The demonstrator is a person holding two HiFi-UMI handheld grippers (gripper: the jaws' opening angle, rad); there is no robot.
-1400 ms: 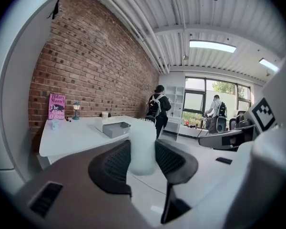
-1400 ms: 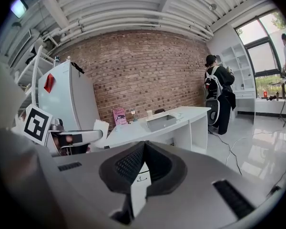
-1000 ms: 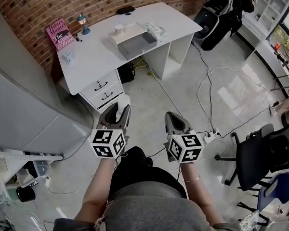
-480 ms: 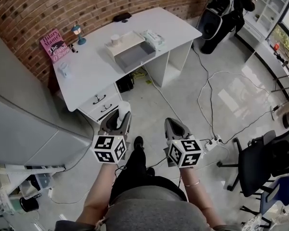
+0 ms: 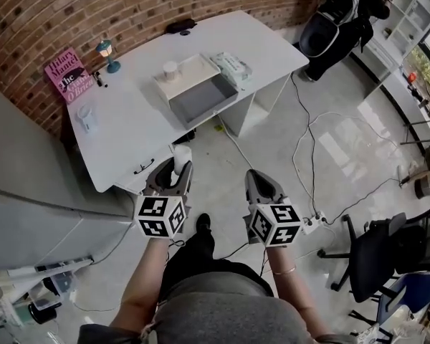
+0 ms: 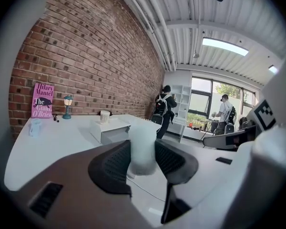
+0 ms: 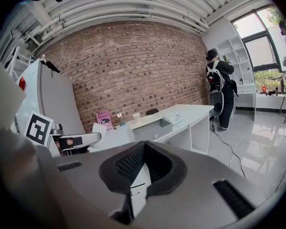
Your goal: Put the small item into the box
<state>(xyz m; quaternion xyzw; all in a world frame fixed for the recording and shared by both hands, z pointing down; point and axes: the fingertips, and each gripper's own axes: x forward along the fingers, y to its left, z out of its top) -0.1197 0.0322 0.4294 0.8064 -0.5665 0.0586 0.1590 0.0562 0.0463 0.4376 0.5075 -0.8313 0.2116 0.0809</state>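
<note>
1. Left tool (image 5: 173, 174) (image 6: 144, 163): pads pinching a small white cylinder (image 5: 180, 156) (image 6: 143, 144), held upright and sticking out above the jaws. In the head view it hangs over the front edge of the surface (image 5: 136, 113), short of the box.
2. Right tool (image 5: 256, 181) (image 7: 143, 149): pads pressed together at the tips, nothing between them. It is over bare floor, level with the left tool.
3. Box (image 5: 204, 100): white walls and an open grey interior that faces the front edge of the surface. A white cup (image 5: 170, 70) stands on its raised back part.
4. Book (image 5: 67, 74) (image 6: 42, 100): pink cover leaning against the brick wall, reading "Hilary Mantel, The Giant O'Brien".
5. Small teal lamp (image 5: 105, 52): just beside the book.
6. Pale packet (image 5: 233, 67): lying near the box; its print is too small to read.
7. Markings: a black-and-white square code on each tool's cube.
8. Open room: the surface between its front edge and the box is bare. A power strip (image 5: 312, 224) and cables lie on the floor (image 5: 272, 142) near the right tool, and a black office chair (image 5: 376, 253) stands well to the right.
</note>
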